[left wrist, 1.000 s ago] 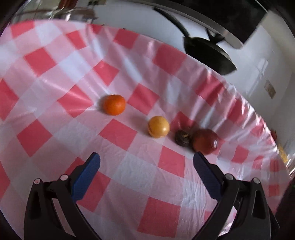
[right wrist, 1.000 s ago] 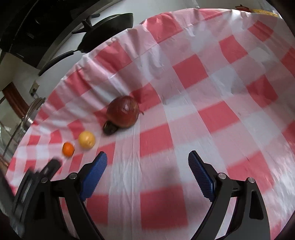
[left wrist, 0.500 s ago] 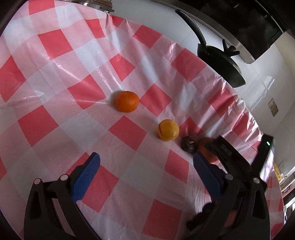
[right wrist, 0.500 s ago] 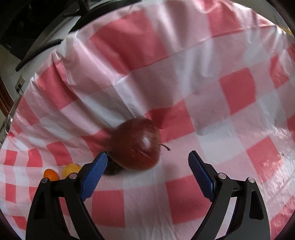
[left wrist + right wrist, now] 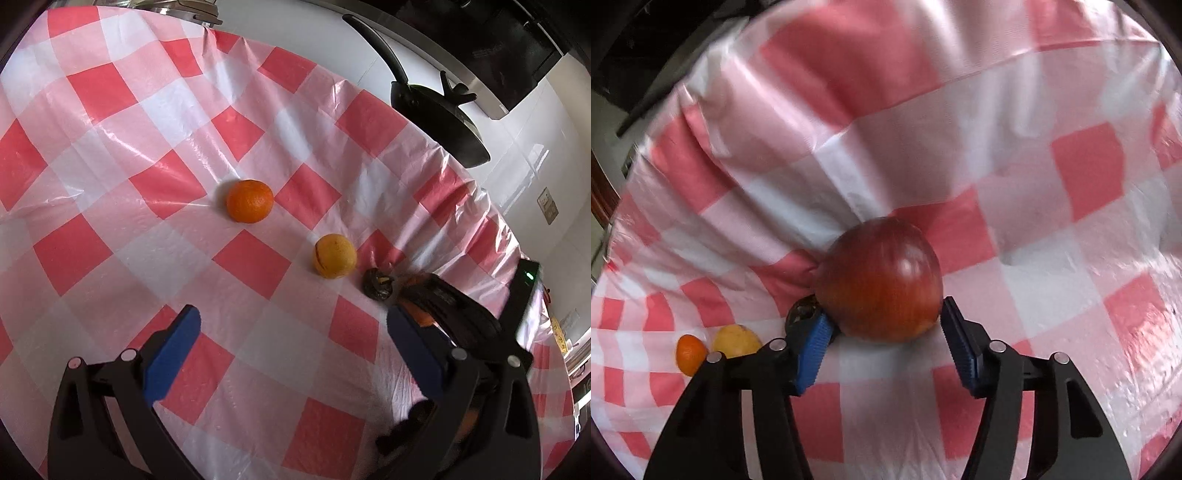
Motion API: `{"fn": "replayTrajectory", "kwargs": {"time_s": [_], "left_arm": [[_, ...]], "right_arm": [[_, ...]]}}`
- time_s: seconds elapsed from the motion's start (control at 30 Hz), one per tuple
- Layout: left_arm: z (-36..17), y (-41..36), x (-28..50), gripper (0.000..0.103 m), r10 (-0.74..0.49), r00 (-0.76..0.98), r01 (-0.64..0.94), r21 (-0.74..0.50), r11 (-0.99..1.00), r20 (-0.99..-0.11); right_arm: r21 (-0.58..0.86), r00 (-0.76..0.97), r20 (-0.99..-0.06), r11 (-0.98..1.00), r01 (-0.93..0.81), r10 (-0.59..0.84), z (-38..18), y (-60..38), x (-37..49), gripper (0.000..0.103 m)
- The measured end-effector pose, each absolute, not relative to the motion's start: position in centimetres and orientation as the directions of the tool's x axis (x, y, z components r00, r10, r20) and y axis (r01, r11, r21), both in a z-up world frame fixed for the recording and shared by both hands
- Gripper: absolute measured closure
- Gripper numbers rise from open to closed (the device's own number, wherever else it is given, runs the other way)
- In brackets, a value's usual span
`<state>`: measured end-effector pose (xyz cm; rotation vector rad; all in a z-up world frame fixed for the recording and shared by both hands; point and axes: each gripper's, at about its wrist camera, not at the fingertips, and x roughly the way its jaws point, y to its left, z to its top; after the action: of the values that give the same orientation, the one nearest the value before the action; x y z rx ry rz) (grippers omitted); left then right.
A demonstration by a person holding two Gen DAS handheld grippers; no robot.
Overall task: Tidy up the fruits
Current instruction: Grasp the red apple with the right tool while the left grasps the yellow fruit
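Right claw [image 5: 882, 326]: blue pads closed in on either side of red apple [image 5: 882, 280], left pad touching the lower left of the fruit, right pad at its lower right edge; pinching the apple, though contact on the right pad hard to confirm through motion blur. Apple resting on table with red-and-white checked cloth [image 5: 1034, 221], near the cloth's far folded edge.

Small dark wrinkled fruit [image 5: 803, 314] just behind the left pad, touching or nearly touching the apple's lower left. Yellow fruit [image 5: 735, 341] farther left, orange mandarin [image 5: 690, 353] just beside it at the far left.

Left claw [image 5: 291, 354]: spread wide, nothing between the pads, hovering above the cloth [image 5: 110, 147].

From left wrist view: mandarin [image 5: 250, 201] alone near centre of table; yellow fruit [image 5: 335, 255] to its lower right, well apart; dark wrinkled fruit [image 5: 377, 283] just beside the yellow one. Right claw's black frame [image 5: 454, 314] visible past the left claw's right pad, covering most of the apple; only a small orange-red patch [image 5: 419, 314] showing.

Black frying pan [image 5: 439, 114] beyond the table's far edge, against white wall. Metal lidded pot rim [image 5: 173, 7] at top edge.
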<state>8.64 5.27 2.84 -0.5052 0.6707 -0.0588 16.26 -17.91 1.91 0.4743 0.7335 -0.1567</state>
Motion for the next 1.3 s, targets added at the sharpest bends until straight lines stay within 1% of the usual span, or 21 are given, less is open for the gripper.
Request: {"fn": "replayTrajectory", "kwargs": {"time_s": [0.03, 0.33, 0.47, 0.57, 0.63, 0.73, 0.9, 1.13, 1.3], "left_arm": [[2.8, 5.2, 8.7, 0.002, -0.212, 0.785, -0.106, -0.464, 0.879, -0.581], [2.8, 5.0, 8.6, 0.002, -0.215, 0.783, -0.098, -0.457, 0.884, -0.584], [2.8, 4.8, 8.7, 0.002, -0.216, 0.779, -0.092, -0.447, 0.890, -0.589], [2.8, 4.6, 8.6, 0.002, -0.216, 0.777, -0.084, -0.437, 0.896, -0.591], [2.8, 4.4, 8.7, 0.002, -0.217, 0.775, -0.076, -0.428, 0.900, -0.594], [2.8, 3.8, 8.9, 0.002, -0.208, 0.767, -0.067, -0.399, 0.914, -0.607], [2.9, 2.5, 9.3, 0.002, -0.171, 0.758, -0.057, -0.325, 0.944, -0.630], [2.4, 1.7, 13.6, 0.002, -0.145, 0.705, -0.099, -0.298, 0.949, -0.694], [2.8, -0.9, 17.8, 0.003, -0.062, 0.702, -0.099, -0.184, 0.978, -0.710]], "right_arm": [[0.370, 0.748, -0.663, 0.883, 0.287, 0.034, 2.1, -18.1, 15.4, 0.051], [0.482, 0.768, -0.625, 0.842, 0.241, 0.138, 1.8, -20.8, 8.9, 0.051], [0.455, 0.765, -0.630, 0.863, 0.222, 0.135, 1.8, -21.7, 6.4, 0.051], [0.434, 0.762, -0.636, 0.873, 0.223, 0.121, 1.8, -21.4, 6.6, 0.050], [0.392, 0.763, -0.640, 0.893, 0.221, 0.092, 2.1, -21.0, 6.7, 0.050], [0.372, 0.773, -0.630, 0.902, 0.217, 0.074, 2.4, -21.3, 6.9, 0.050], [0.497, 0.805, -0.577, 0.842, 0.211, 0.139, 1.8, -23.2, 6.9, 0.051], [0.533, 0.833, -0.538, 0.817, 0.220, 0.127, 2.0, -23.5, 6.3, 0.051], [0.542, 0.838, -0.529, 0.812, 0.216, 0.130, 2.0, -23.6, 6.3, 0.051]]}}
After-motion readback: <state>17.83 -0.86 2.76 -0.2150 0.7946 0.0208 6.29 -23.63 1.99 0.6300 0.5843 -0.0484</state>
